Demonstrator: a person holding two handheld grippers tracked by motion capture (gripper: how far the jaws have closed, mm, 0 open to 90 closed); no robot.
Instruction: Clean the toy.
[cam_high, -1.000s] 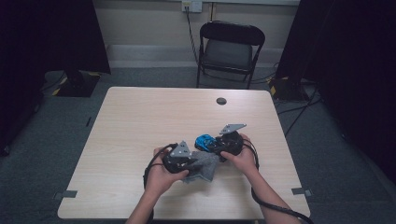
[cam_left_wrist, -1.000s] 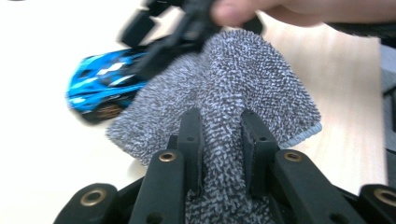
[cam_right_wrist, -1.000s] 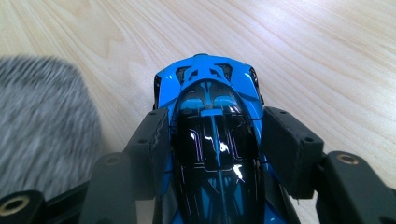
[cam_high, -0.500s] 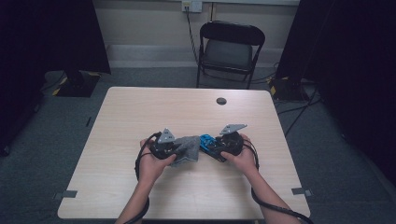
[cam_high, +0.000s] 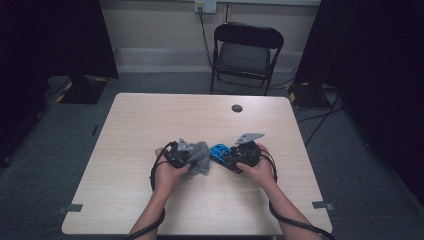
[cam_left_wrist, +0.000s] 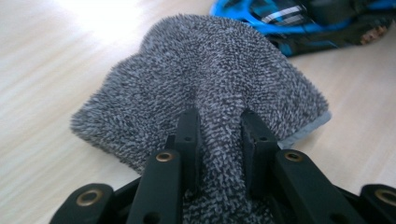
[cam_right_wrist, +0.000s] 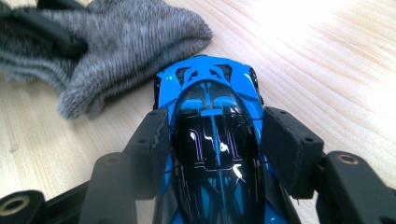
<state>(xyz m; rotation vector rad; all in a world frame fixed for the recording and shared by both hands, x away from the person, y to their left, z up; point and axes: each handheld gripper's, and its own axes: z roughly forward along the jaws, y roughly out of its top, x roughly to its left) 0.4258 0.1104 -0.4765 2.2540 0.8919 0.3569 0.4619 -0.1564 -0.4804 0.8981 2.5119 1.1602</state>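
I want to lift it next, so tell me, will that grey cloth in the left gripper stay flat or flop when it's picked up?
Probably flop: the grey cloth bunches into a fold where the left gripper pinches it, so it looks soft. Its fuzzy pile likely grips the pads rather than slipping. It seems light, lying slack on the table.

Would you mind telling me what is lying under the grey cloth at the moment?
The grey cloth rests on bare wooden table, pinched by the left hand-held gripper. The blue toy car sits beside it, not underneath. Anything beneath its middle is covered.
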